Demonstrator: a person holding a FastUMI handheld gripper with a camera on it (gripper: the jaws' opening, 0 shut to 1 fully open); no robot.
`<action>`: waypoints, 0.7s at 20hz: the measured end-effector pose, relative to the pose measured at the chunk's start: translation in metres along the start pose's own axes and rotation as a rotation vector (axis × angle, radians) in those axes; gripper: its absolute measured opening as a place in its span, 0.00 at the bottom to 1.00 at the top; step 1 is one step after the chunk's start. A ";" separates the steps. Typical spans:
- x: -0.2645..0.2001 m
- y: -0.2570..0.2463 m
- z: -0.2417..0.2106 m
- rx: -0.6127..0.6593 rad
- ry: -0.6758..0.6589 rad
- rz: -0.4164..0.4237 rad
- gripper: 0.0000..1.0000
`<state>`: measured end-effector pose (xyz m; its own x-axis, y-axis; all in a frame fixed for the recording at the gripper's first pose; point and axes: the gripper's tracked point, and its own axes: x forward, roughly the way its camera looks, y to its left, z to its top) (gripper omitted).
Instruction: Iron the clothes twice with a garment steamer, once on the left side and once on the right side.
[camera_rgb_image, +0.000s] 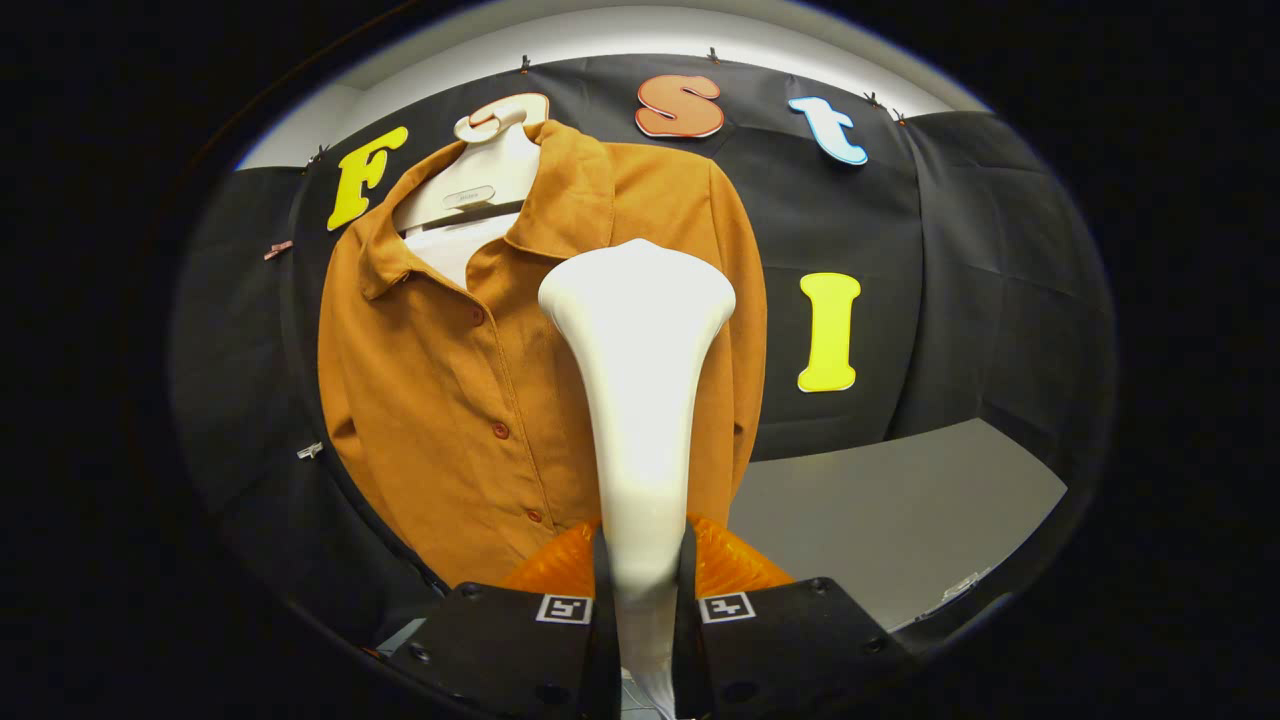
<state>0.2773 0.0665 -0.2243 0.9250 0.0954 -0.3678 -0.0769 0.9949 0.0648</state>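
Black cloth backs a brown shirt (470, 400) on a white hanger (480, 180) (buttoned); our tool (641, 580) pinches the white garment steamer (637, 340), its head against the shirt.

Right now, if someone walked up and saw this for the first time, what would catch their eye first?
First the white garment steamer, clamped between the gripper fingers, rising just ahead of them with its wide head up at chest height of the shirt. Behind it hangs a brown button-up shirt on a white hanger against the booth's black wall, with a grey tabletop beside it.
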 end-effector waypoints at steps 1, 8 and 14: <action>0.005 0.002 0.000 -0.007 -0.006 -0.006 0.24; 0.025 0.003 -0.025 -0.022 0.014 -0.042 0.24; 0.035 0.002 -0.069 -0.021 0.089 -0.053 0.24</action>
<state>0.2841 0.0742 -0.3010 0.8914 0.0439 -0.4511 -0.0373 0.9990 0.0235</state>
